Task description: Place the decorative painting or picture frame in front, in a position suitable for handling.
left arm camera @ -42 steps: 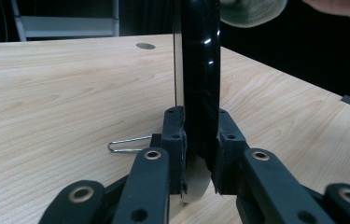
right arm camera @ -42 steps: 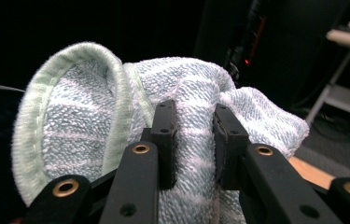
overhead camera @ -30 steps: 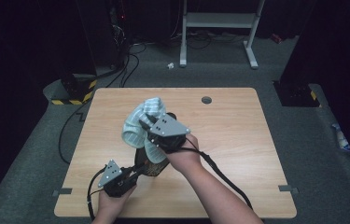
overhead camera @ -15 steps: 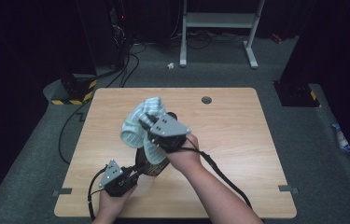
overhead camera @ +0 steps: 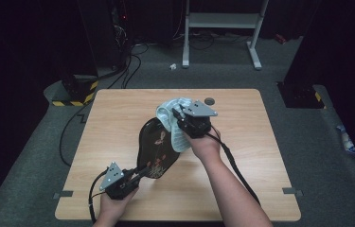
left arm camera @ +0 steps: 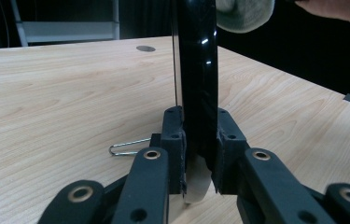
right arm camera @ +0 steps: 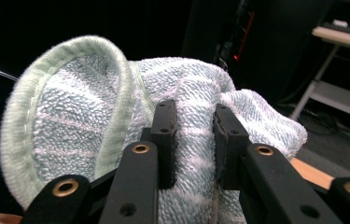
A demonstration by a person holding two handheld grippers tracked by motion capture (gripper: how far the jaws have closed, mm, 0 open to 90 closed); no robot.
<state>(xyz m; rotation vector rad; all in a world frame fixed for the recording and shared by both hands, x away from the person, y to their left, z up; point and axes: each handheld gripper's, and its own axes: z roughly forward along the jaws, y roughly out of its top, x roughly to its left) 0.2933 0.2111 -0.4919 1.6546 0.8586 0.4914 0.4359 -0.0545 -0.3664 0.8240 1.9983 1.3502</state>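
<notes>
A black lacquered oval plate [overhead camera: 152, 150] with a flower pattern stands tilted on its edge on the wooden table [overhead camera: 109, 123]. My left gripper [overhead camera: 138, 175] is shut on its lower rim. In the left gripper view the plate [left arm camera: 196, 70] rises edge-on between the pads [left arm camera: 174, 140]. My right gripper [overhead camera: 179, 124] is shut on a pale green striped towel [overhead camera: 173, 113], which lies against the plate's upper right edge. The right gripper view has the towel [right arm camera: 70, 126] bunched around both fingers [right arm camera: 163, 135]. A hand holds each gripper.
A round hole [overhead camera: 209, 100] sits near the table's far edge. A thin wire clip [left arm camera: 126, 148] lies on the table by the left gripper. Behind the table are a white metal stand [overhead camera: 222, 28], floor cables [overhead camera: 132, 61] and a yellow-black striped base [overhead camera: 73, 94].
My right gripper has carried the towel to the right across the plate, and the plate's decorated face is uncovered. The left gripper and plate have stayed put.
</notes>
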